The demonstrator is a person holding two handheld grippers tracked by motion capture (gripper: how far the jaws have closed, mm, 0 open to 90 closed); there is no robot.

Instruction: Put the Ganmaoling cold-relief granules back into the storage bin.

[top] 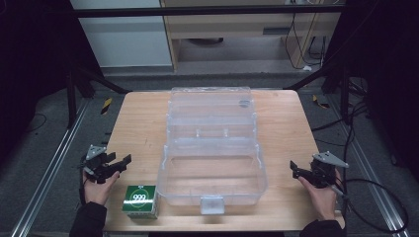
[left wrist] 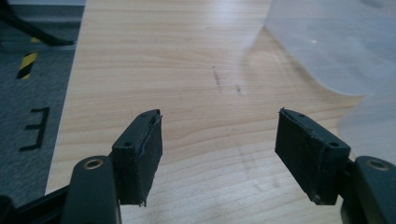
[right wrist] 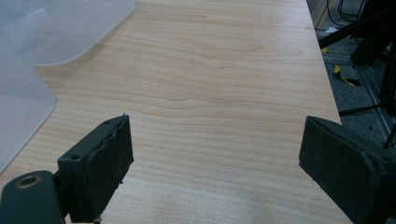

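Wooden table [top: 143, 123]: one clear plastic case [top: 212, 148], lid open, empty; one green box [top: 140, 201]; left gripper [top: 121, 163] and right gripper [top: 296, 169], jaws apart, holding nothing.

I see a pale wooden table [top: 143, 123] on grey carpet floor [top: 44, 148]. Beyond my grippers stand a white cabinet [top: 123, 39] and wooden shelf [top: 237, 24]; cables [top: 375, 192] trail right of them. Dim surroundings.

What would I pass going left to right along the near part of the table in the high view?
Left claw → green square box with white print → clear plastic storage case with its lid open → right claw.
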